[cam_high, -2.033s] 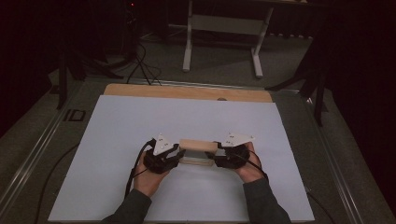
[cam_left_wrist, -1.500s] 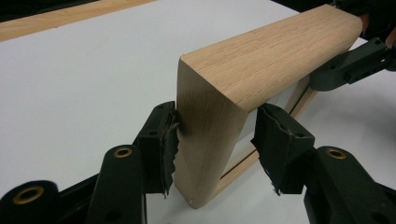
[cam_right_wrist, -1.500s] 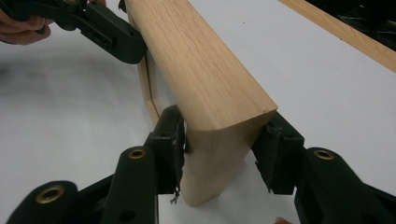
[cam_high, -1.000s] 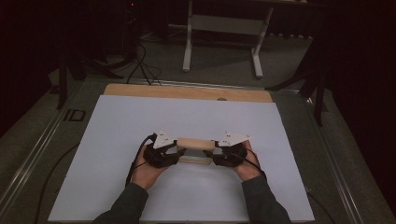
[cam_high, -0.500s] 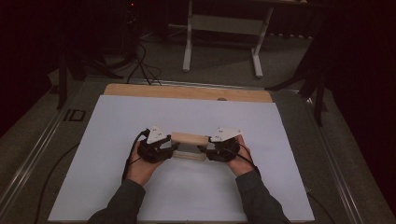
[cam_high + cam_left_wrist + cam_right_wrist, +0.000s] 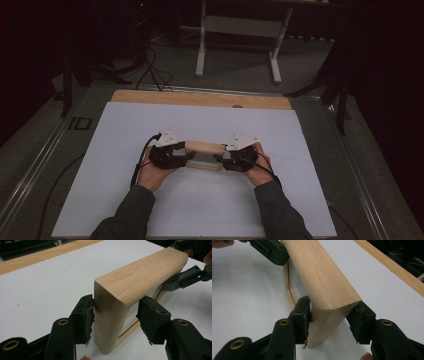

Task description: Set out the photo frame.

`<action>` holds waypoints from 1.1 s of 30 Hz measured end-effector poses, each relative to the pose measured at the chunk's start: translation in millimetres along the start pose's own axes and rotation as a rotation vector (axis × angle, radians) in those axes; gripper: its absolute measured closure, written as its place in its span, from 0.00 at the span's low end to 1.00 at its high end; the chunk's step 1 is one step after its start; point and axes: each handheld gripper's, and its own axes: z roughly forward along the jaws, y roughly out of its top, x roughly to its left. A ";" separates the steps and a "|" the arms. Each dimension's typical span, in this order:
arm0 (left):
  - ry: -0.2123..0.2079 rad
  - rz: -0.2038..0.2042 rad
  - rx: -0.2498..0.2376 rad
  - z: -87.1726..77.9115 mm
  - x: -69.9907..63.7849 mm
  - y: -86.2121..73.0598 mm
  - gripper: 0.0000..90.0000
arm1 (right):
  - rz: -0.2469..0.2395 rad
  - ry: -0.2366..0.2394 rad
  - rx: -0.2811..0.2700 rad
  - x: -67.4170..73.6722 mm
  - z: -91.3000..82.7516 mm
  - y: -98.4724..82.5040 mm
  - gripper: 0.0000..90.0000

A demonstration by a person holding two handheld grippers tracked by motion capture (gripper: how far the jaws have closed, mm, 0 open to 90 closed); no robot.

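A wooden block [image 6: 204, 147] stands near the middle of the white tabletop [image 6: 125, 130], held at each end by one hand-held gripper. The block appears to be an open frame: a thick rounded top rail, thin side strips and a bottom strip resting on the tabletop, with a grey panel visible inside.

The left hand-held gripper [image 6: 115, 315] straddles the left end post. Its jaws are part-way closed around the post; the left pad touches the wood, while the right pad sits just beside it with a small gap showing. The right hand-held gripper [image 6: 332, 315] straddles the opposite end in the same manner, with the jaw at the left of its view pressed against the wood and the other at or just off the far edge.

Gripping both ends at once is judged to keep the long block level and prevent it from swinging or tipping, as a single-end grip would load one narrow post. Each gripper meets the post low, close to the tabletop. Both hands [image 6: 152, 172] rest low behind the grippers.
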 end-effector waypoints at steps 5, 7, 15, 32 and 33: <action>-0.017 0.014 -0.004 4.6 -0.6 1.9 0.52 | 0.007 0.005 0.003 -5.2 -3.9 -1.6 0.61; -0.006 0.025 0.002 5.8 -2.1 2.9 0.52 | 0.001 0.004 0.005 -5.8 -3.1 -0.8 0.61; 0.033 0.026 0.009 2.1 2.9 4.3 0.57 | -0.011 -0.018 -0.002 -9.9 7.8 9.6 0.56; 0.089 0.000 -0.006 1.9 19.3 4.4 0.54 | 0.037 -0.038 0.024 -11.9 32.8 25.3 0.53; 0.089 -0.007 -0.008 3.4 20.4 5.2 0.54 | 0.047 -0.036 0.025 -13.5 33.0 24.7 0.53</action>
